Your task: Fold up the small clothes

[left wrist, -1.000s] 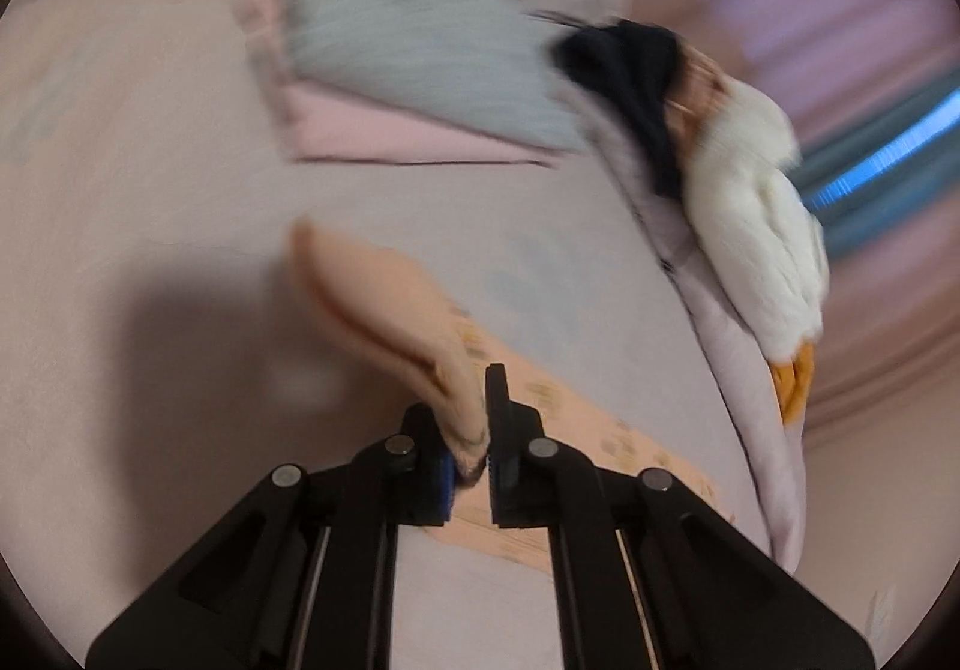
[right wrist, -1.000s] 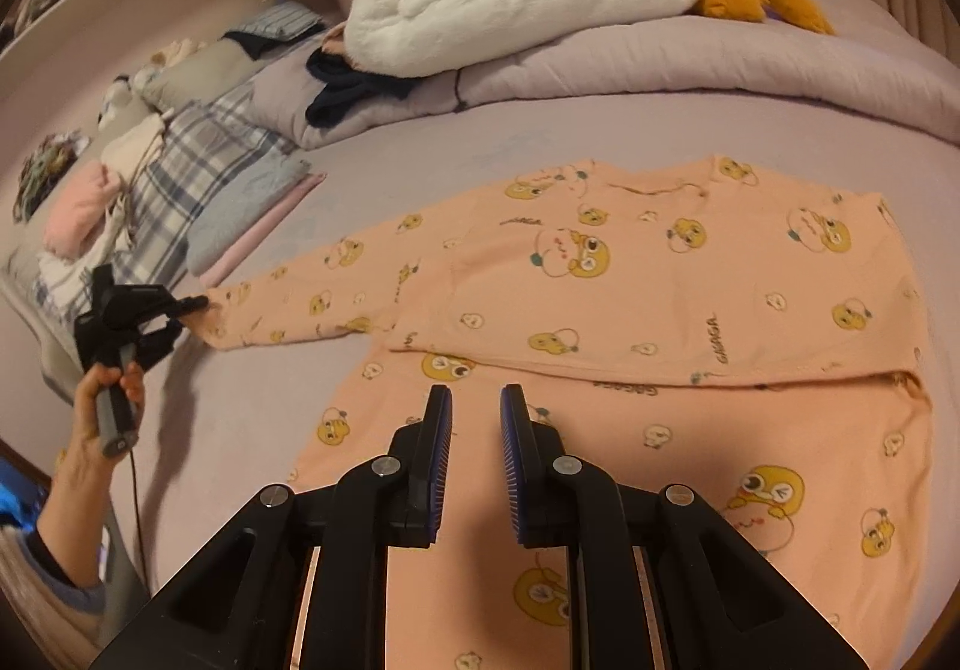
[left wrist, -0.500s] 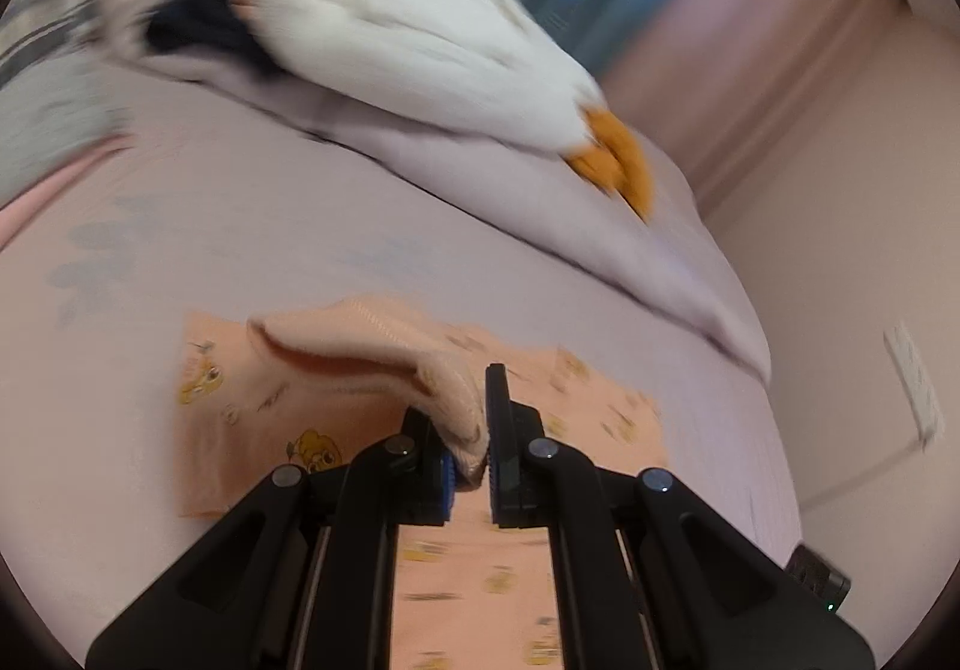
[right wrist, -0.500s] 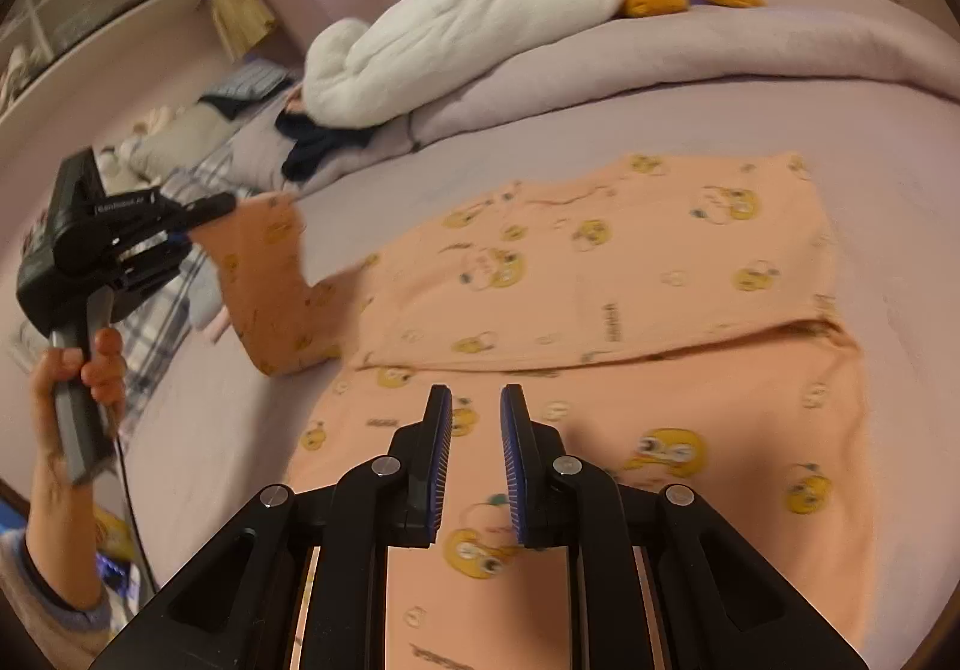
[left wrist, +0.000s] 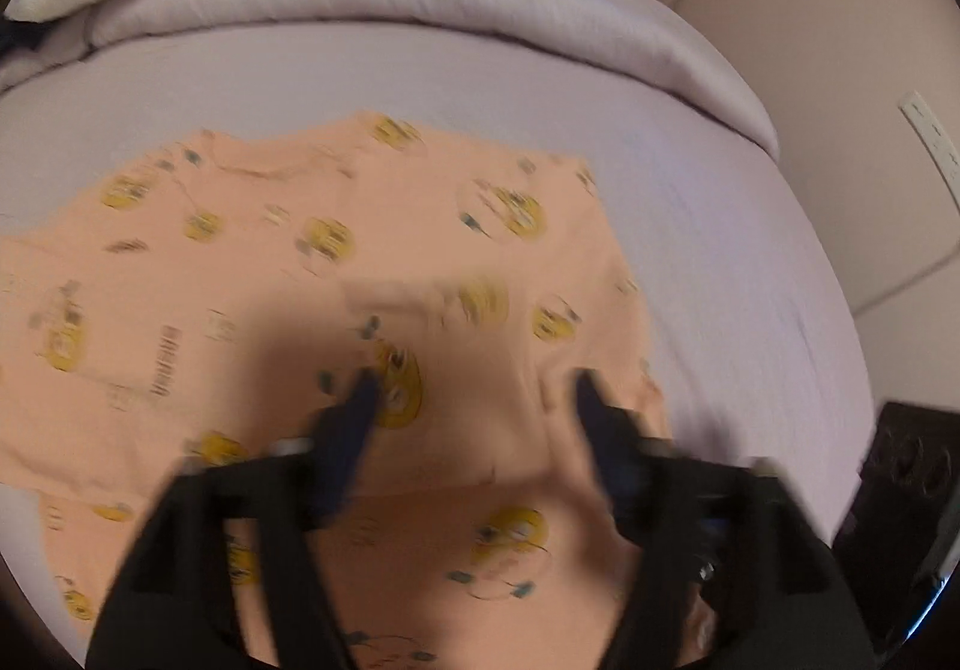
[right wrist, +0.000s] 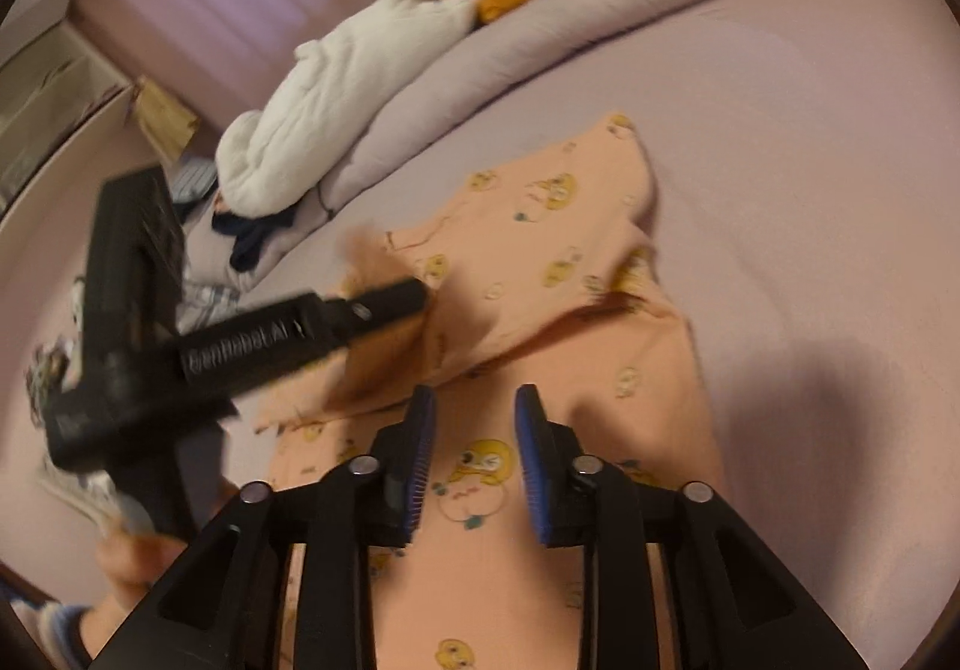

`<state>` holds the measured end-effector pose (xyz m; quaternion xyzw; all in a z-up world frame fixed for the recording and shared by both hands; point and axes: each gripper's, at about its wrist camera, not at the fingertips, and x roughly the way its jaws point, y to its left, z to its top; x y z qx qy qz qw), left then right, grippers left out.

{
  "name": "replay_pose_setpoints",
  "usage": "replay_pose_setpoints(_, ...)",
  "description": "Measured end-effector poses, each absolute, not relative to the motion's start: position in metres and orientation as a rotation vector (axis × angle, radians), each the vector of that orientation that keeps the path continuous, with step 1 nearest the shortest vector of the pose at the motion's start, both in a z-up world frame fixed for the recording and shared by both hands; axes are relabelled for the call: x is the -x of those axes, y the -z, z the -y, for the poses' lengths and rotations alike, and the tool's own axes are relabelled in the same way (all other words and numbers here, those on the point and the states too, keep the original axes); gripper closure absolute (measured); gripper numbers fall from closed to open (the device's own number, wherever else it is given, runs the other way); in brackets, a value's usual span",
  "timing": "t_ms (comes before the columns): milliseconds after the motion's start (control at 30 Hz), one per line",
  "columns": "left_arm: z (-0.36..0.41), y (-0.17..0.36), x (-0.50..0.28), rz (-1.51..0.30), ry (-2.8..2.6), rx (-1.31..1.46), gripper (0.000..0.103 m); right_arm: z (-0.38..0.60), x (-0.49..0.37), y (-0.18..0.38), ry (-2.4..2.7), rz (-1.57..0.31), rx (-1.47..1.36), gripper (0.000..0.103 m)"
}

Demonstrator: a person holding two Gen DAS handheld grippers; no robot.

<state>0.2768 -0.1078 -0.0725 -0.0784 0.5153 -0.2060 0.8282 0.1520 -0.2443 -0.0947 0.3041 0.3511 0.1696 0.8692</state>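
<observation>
Left wrist view first: the peach pyjama top (left wrist: 336, 274) with the yellow cartoon print lies spread on the lilac bed (left wrist: 738, 262), and the left tool (left wrist: 474, 400) sits right over it. Its jaws have just been opening and stand wide with nothing pinched. The picture is blurry, so I can't tell where the sleeve settled. I'd guess thin, floppy, light cotton that slides and bunches easily, so grab it by a hem or cuff edge, not mid-panel.

Right wrist view: the right tool (right wrist: 474, 430) has also just been opening, to a narrowish gap, empty, above the lower part of the top. A rolled duvet (right wrist: 540, 27) with a white plush goose (right wrist: 336, 87) sits behind, well clear. Only the left tool crowds that side.
</observation>
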Motion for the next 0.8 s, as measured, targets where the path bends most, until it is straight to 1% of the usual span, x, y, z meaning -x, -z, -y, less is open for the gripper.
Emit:
replay_pose_setpoints(133,0.111,0.061,-0.267,-1.047,0.468,0.106,0.024,0.254,-0.152,0.1,-0.351,-0.731,-0.692,0.069)
replay_pose_setpoints(267,0.09,0.051,-0.252,-1.001,0.446,0.108,0.024,0.251,-0.16,0.103,-0.396,-0.734,-0.749,0.069)
replay_pose_setpoints(567,-0.002,0.064,-0.227,-1.0,0.295,0.196,0.024,0.215,-0.19,0.117,-0.401,-0.845,-0.666,0.068)
replay_pose_setpoints(800,-0.069,0.07,-0.198,-1.0,0.21,0.301,0.024,0.204,-0.185,0.099,-0.441,-0.815,-0.613,0.069)
